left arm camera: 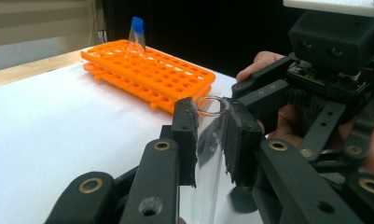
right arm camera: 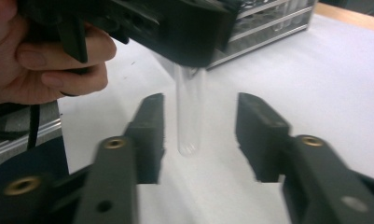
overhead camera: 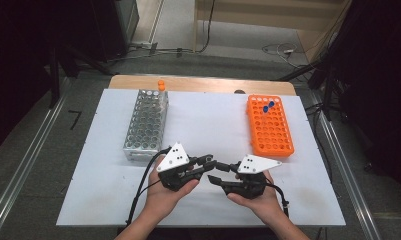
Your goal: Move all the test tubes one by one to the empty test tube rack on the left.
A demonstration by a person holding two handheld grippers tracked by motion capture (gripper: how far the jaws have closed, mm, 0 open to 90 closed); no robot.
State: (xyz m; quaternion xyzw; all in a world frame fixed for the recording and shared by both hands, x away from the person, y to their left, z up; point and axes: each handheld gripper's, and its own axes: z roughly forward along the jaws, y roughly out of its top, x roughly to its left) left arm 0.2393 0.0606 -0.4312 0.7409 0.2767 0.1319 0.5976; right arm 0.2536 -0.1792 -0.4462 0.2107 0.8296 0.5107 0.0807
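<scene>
A clear, uncapped test tube [left arm camera: 211,149] stands upright between the pads of my left gripper [left arm camera: 211,112], which is shut on its upper part. In the right gripper view the tube's rounded lower end [right arm camera: 188,116] hangs down from the left gripper, just above the white mat. My right gripper [right arm camera: 199,105] is open; its jaws stand on either side of the tube with a gap on each side. In the high view the left gripper [overhead camera: 212,163] and the right gripper [overhead camera: 219,172] meet tip to tip at the front middle of the mat.
A metal tube rack [overhead camera: 147,122] stands at the back left with orange caps [overhead camera: 161,85] behind it. An orange rack [overhead camera: 270,127] at the back right holds blue-capped tubes [overhead camera: 268,106]. The white mat [overhead camera: 208,115] covers a wooden table.
</scene>
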